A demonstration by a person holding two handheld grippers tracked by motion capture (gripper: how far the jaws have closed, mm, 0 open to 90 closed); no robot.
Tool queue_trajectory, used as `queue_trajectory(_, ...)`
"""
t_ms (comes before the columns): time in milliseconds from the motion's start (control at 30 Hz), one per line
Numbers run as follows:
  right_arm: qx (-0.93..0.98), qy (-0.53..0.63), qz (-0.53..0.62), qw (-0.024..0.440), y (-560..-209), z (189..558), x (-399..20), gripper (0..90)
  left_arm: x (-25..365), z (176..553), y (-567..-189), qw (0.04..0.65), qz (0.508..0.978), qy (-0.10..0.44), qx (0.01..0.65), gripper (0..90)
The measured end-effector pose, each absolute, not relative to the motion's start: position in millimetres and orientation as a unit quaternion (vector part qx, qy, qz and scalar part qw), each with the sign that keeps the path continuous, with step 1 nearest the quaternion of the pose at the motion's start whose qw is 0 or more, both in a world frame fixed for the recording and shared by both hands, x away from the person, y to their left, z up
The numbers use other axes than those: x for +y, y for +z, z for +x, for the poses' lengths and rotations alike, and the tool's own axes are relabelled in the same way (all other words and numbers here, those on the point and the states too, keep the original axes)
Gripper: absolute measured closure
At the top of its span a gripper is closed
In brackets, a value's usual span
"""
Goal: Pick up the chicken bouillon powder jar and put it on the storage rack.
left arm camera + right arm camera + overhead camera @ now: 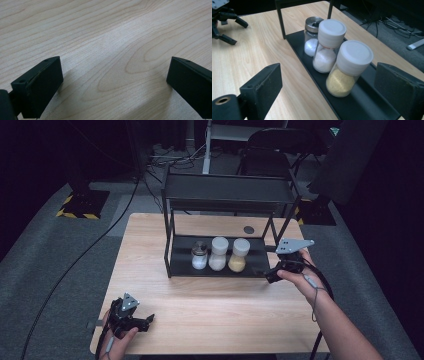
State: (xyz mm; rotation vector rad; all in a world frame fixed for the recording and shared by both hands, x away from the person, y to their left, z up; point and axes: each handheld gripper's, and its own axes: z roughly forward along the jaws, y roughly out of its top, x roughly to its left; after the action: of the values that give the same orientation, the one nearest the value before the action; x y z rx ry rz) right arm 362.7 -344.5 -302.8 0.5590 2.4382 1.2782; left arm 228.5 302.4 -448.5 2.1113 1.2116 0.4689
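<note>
Now hovering, right gripper point(270, 272) jaws gaping, nothing between them, beside yellow jar point(348, 68); left gripper point(145, 322) jaws likewise spread on table point(210, 305).

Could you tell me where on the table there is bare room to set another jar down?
Free: the table between the left gripper and the rack, and the rack's upper shelf. Crowded: the lower shelf around the three jars.

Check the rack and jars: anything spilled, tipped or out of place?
Nothing stands out. The three jars stand upright in a row on the rack's lower shelf, lids on, nothing spilled. Both tongs are open and hold nothing.
</note>
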Motion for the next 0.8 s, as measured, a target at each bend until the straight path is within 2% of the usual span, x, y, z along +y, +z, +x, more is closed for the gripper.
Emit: queue_trajectory(800, 0.858, 0.443, 0.217, 0.141, -351, 341, -362, 4.0, 302, 228, -449, 0.325, 0.805, 0.179, 0.462, 0.6)
